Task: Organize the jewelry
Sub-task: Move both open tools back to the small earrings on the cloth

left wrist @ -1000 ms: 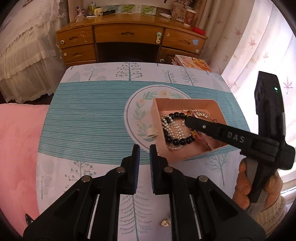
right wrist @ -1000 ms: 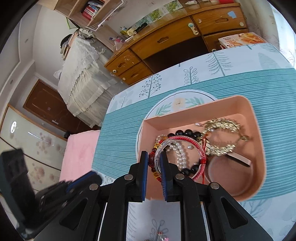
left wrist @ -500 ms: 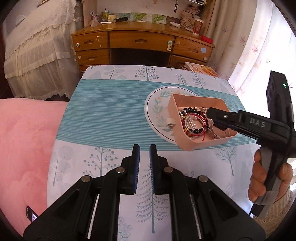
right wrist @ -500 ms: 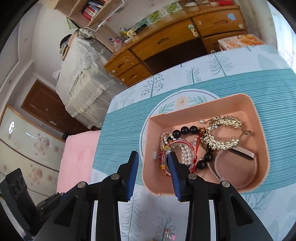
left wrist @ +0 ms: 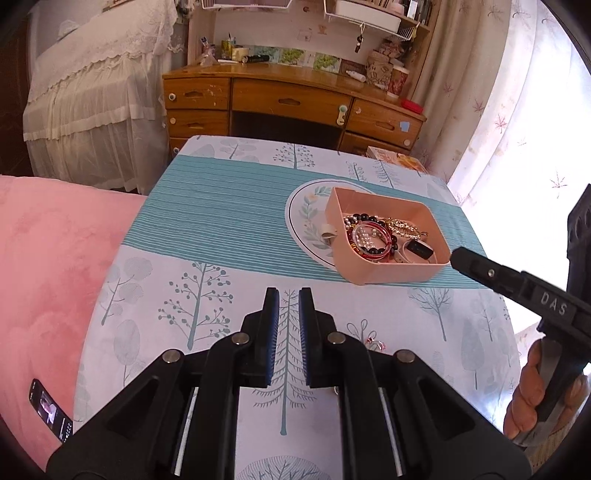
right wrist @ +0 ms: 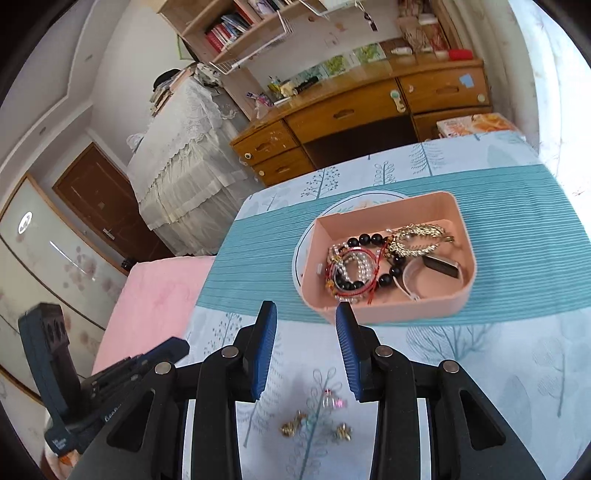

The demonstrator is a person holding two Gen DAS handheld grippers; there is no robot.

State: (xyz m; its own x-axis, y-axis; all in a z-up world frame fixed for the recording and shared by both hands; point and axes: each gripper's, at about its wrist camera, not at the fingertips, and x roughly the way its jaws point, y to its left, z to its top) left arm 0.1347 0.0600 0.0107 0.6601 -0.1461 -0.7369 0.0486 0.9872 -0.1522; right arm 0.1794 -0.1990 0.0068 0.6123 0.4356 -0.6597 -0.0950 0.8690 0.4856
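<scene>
your right gripper (right wrist: pixel 306 314) is spread wide, holding nothing, just short of the pink tray (right wrist: pixel 463 236) where the bracelets (right wrist: pixel 351 267) lie; your left gripper (left wrist: pixel 284 302) is nearly together, empty

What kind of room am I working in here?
Most likely a bedroom: a wooden desk with drawers, a lace-draped bed beside it, and a bookshelf above. The jewelry tray sits on a cloth-covered table.

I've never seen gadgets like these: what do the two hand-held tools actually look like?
Both are matte black plastic. The left tool and right tool each have two flat fingers lined with ribbed blue pads, plus silver pivot bolts. White "DAS" lettering marks the right one's body; a bare hand grips its handle.
</scene>
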